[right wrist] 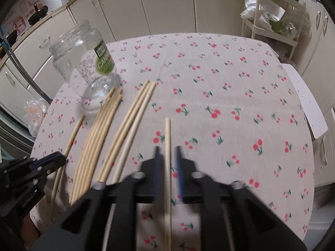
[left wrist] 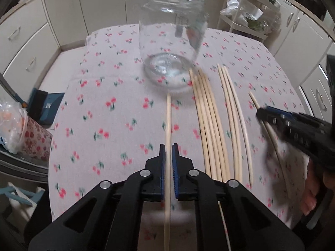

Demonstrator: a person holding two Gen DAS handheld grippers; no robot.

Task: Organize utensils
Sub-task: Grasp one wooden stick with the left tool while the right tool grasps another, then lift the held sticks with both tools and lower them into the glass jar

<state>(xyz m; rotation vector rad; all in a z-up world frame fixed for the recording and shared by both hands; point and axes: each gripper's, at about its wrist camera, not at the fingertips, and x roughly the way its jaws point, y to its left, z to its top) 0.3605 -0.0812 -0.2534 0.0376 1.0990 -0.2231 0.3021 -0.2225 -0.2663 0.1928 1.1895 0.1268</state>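
A clear glass jar [left wrist: 171,41] [right wrist: 83,62] with a green label stands on the cherry-print tablecloth [right wrist: 230,83]. Wooden chopsticks lie beside it in two bundles [left wrist: 209,121] [left wrist: 232,115], seen also in the right wrist view [right wrist: 98,129] [right wrist: 134,113]. My left gripper [left wrist: 168,148] [right wrist: 62,160] is shut on a single chopstick [left wrist: 168,117] [right wrist: 76,129] whose far tip points at the jar's base. My right gripper [right wrist: 167,150] [left wrist: 259,114] is open, and another single chopstick [right wrist: 167,131] [left wrist: 253,99] runs between its fingers with a gap on each side.
A white shelf rack [right wrist: 270,21] [left wrist: 247,10] with bags stands beyond the table's far right corner. A blue box [left wrist: 46,106] and a plastic bag [left wrist: 12,129] sit off the left edge. Cabinets ring the room. A hand [left wrist: 312,192] holds the right gripper.
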